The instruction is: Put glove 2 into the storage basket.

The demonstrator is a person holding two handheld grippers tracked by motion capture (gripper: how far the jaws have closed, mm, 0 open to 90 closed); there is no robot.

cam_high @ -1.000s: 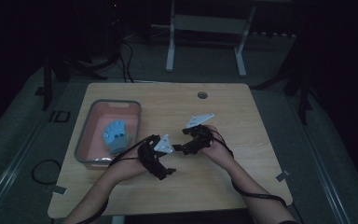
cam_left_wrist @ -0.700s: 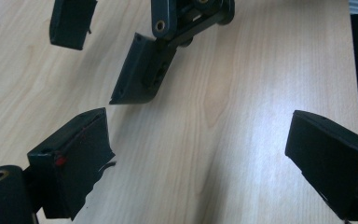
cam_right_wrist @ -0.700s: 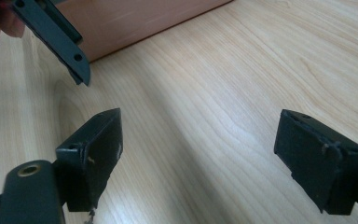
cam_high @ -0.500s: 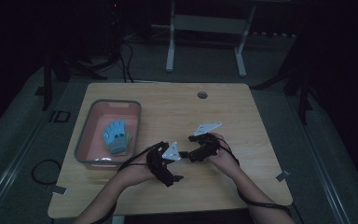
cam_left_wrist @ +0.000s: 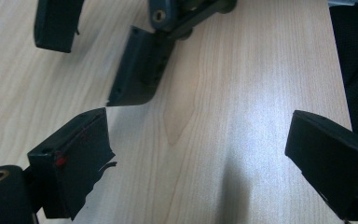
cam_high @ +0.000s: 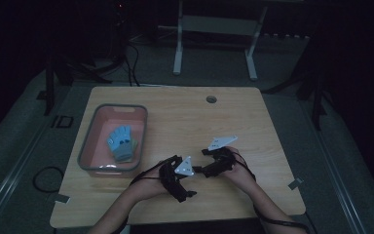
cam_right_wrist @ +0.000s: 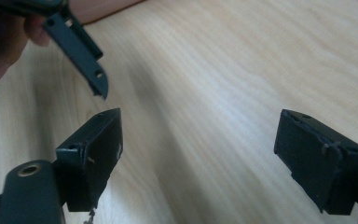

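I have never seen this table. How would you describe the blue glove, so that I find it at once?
Start from the wooden table and look at its left side, where a grey-rimmed tray with a pink inside sits. The blue glove lies in this tray, toward its right wall, resting on something greenish. It is the light blue thing with dark spots, well apart from the two black tools that hands hold near the front edge.
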